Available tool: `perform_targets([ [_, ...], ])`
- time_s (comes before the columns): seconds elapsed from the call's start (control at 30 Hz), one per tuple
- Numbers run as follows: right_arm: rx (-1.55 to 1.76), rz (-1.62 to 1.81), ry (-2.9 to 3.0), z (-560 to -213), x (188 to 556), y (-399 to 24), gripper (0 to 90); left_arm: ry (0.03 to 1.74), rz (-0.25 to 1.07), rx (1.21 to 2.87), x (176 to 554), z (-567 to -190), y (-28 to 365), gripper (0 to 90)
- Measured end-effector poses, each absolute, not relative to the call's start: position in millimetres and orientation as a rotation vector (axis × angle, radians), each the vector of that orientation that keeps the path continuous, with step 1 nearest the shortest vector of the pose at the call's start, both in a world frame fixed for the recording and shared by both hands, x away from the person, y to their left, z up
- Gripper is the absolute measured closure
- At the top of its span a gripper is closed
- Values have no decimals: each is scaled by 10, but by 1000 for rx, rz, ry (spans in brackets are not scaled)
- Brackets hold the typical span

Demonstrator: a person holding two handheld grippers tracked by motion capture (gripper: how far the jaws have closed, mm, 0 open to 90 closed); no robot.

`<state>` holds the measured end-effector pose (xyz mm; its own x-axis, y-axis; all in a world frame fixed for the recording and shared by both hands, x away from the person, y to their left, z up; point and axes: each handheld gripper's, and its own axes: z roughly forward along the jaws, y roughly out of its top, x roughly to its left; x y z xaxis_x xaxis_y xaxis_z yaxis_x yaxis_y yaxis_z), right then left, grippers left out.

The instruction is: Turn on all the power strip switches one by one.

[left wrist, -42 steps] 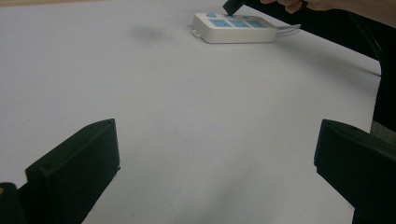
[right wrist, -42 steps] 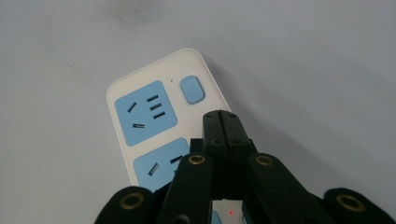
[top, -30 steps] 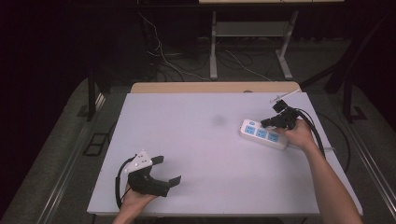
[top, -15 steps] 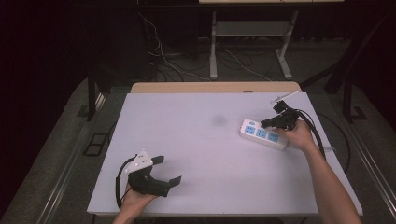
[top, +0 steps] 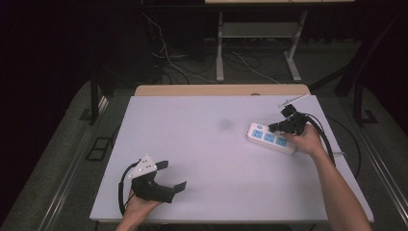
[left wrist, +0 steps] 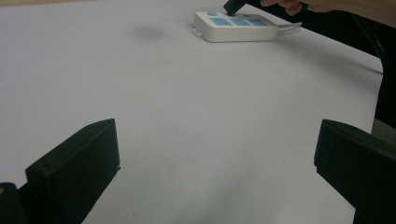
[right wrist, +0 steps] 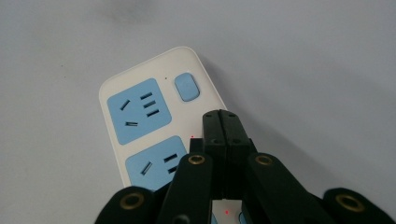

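Lying on the white table [top: 207, 144] near its right edge, the power strip [top: 270, 138] has its long axis slanting from far-left to near-right. The left gripper [top: 171, 177] rests near the front-left, jaws wide apart.

From the left gripper view, the strip [left wrist: 236, 25] lies far off; the other gripper [left wrist: 232, 5] is cut off above it.

From the right gripper view, the right gripper [right wrist: 221, 122] has its jaws pressed together over the strip [right wrist: 140, 112], hiding its nearer part; the switch [right wrist: 186, 86] is at the far end.

Bright, even light falls from overhead on the white table [top: 211, 144], while the floor [top: 57, 144] and the background from ten to two o'clock sink into near-black. Shadows are soft and faint. The high view is slightly soft. In the right gripper view, the power strip [right wrist: 149, 121] is sharp and the near black jaws blur slightly.
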<state>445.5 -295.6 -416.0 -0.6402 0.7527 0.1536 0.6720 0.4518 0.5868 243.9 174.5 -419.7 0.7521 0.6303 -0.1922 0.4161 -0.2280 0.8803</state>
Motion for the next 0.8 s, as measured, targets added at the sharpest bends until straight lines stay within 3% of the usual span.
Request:
perform_targets([
  [0.8, 1286, 975, 2568, -4133, 4465, -2981, 900, 809, 245, 1863, 2447, -4204, 1743, 0],
])
